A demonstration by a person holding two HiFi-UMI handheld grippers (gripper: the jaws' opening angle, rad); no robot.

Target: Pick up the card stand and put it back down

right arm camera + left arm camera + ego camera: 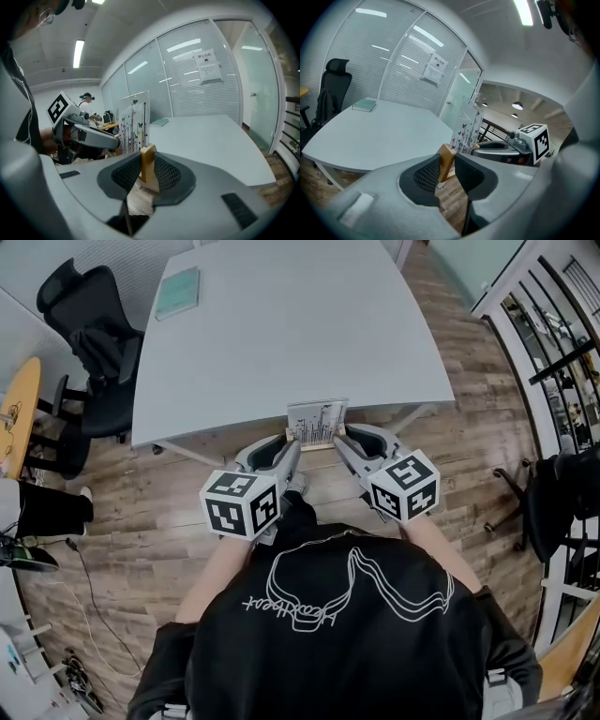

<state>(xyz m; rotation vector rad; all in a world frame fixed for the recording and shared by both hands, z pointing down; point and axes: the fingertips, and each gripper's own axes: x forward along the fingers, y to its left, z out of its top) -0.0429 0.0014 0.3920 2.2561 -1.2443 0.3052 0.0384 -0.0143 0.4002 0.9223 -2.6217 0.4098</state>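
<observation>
At the near edge of the smooth, pale grey table [281,324], the card stand [317,424] is clamped at both ends

Its upright clear panel holds a white card printed with dark stems and butterflies, set in a light wooden base with blocky ends. The left gripper [292,441] presses its ribbed black pads [426,173] on the left wooden end, and the right gripper [341,437] pinches the right end, both sets of jaws partway apart around the wood. Plank flooring shows beneath the base; whether the stand touches the tabletop I cannot tell
</observation>
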